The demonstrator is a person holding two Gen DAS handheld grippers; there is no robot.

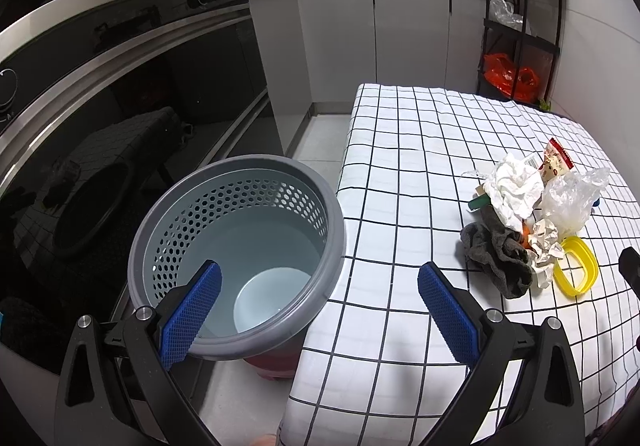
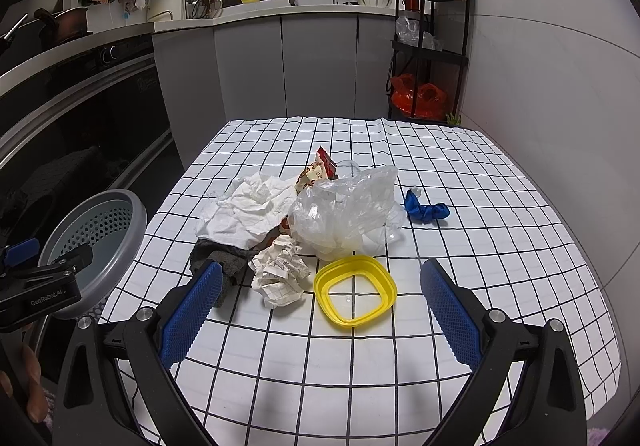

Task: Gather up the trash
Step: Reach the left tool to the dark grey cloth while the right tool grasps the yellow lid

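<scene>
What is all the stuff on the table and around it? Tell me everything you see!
trash bin: 1, grey with holes, on the floor left of the table, nothing in it
tablecloth: 1, white with black grid, over the table
crumpled tissue: 1, white, left in the pile
clear plastic bag: 1, see-through, middle of the pile
snack wrapper: 1, red and cream, behind the bag
crumpled paper: 1, white with a grid, front of the pile
dark cloth: 1, dark grey, front left of the pile
yellow ring lid: 1, nearest the right tool
blue scrap: 1, right of the pile, apart
left tool: 1, blue pads, open, over the bin's edge
right tool: 1, blue pads, open, over the table
</scene>
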